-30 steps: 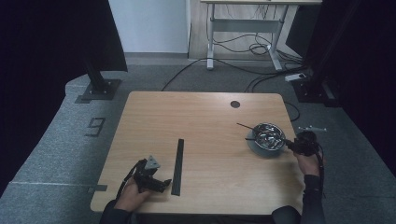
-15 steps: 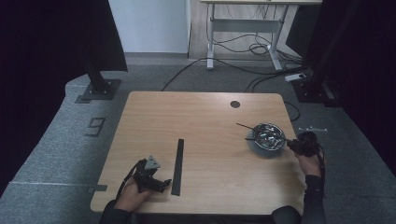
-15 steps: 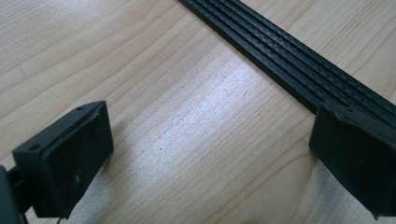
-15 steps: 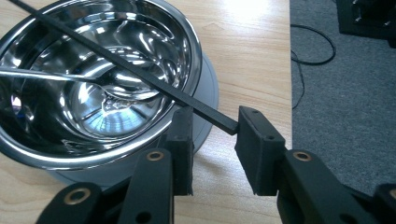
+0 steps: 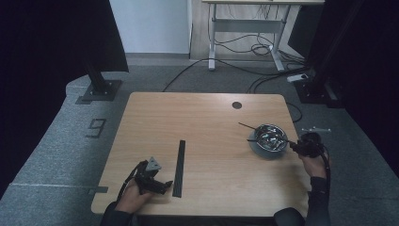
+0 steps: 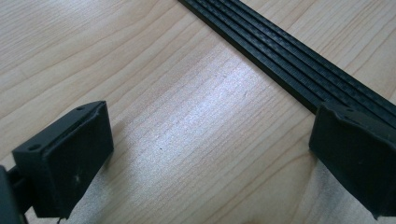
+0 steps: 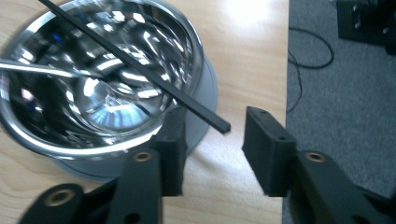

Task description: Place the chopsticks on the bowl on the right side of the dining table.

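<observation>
Black and ribbed, the flat strip [image 5: 179, 167] lies on the wooden table [image 5: 207, 117] just right of the left gripper [image 5: 157, 184], whose jaws stand wide apart on bare wood, holding nothing. It looks stiff and light. Farther right, a thin black rod [image 7: 140, 70] leans out of the steel bowl [image 7: 198, 53]; it seems light and slippery, best pinched near its free end. The right gripper [image 7: 212, 149], jaws just reopened, straddles that end without touching.
</observation>
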Tool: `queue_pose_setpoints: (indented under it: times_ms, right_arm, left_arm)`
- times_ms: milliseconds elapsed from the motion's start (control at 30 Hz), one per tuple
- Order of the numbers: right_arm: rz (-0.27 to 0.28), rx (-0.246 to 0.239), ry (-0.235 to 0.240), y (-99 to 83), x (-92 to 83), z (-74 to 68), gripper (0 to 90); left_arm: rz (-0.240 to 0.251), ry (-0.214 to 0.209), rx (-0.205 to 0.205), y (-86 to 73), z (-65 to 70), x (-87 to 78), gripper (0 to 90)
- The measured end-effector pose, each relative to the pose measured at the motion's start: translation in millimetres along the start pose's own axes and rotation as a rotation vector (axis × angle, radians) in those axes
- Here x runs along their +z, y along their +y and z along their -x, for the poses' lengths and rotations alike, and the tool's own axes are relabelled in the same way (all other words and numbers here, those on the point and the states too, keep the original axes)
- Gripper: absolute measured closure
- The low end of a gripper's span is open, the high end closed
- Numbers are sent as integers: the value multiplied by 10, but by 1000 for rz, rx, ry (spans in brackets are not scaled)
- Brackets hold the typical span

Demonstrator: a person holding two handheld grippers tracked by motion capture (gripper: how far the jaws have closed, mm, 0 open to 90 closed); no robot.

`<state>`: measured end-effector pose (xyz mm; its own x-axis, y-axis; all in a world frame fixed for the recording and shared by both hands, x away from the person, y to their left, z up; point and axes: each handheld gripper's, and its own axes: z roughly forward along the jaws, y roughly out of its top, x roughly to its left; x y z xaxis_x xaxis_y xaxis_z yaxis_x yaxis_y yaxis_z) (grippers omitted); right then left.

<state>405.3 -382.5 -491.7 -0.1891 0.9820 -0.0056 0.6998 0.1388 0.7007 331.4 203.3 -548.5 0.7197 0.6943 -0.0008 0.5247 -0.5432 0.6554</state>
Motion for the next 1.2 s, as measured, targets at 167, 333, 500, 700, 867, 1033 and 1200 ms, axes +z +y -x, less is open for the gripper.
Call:
queue_pose_setpoints:
  times_ms: [167,333,500,700,867,1033,1200]
  right_arm:
    - [14,-48,65,156,14,-156,452]
    - [10,-87,125,330,188,-350,435]
    - [-44,-172,108,472,418,-547,461]
    - [-71,-243,97,565,566,-677,551]
    - [-93,-292,97,566,627,-715,636]
    - [-96,-315,103,533,614,-714,702]
    - [-95,-321,110,492,584,-692,738]
  left_arm:
    - [0,0,0,0,-1,0,0]
    - [0,0,0,0,-1,0,0]
    - [-1,0,0,0,0,-1,0]
    - [0,0,1,0,-1,0,0]
    - [0,0,1,0,-1,0,0]
    - [0,0,1,0,-1,0,0]
    - [0,0,1,0,-1,0,0]
